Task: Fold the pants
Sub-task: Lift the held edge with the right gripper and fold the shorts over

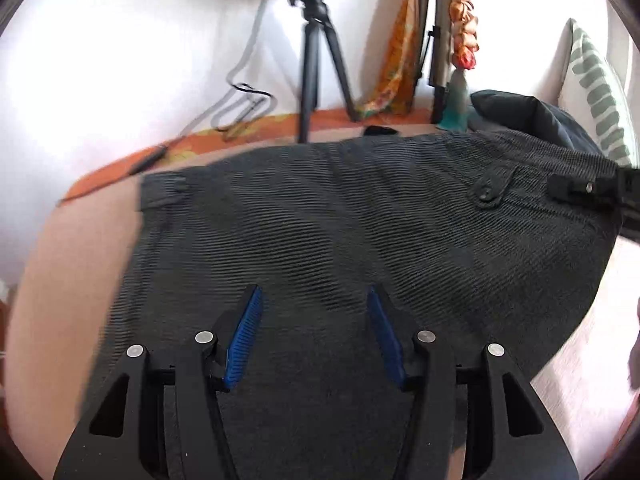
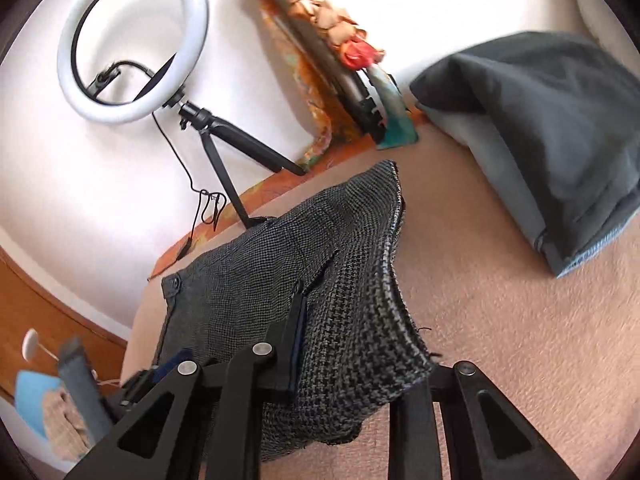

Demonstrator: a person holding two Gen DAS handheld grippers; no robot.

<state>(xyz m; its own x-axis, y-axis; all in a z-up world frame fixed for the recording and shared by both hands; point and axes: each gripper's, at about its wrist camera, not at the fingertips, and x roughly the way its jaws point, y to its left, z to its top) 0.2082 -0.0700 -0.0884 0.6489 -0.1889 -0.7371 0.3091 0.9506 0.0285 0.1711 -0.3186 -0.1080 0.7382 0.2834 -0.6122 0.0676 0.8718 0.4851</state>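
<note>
Over the left gripper (image 1: 316, 300), blue pads spread wide and empty above the dark pants (image 1: 320, 220), which fill the middle of the frame on the pinkish bed (image 1: 60, 280); better to settle low on a flat edge before closing, I'd say, so only one layer gets caught. Over the right gripper (image 2: 344, 320), it's tilted hard and looks clamped on the pants' raised checked edge at lower centre, ring light (image 2: 132, 44) upper left, so carry that fold across evenly.

Bright daylight, blown-out white wall, fisheye-warped edges, slight motion blur
</note>
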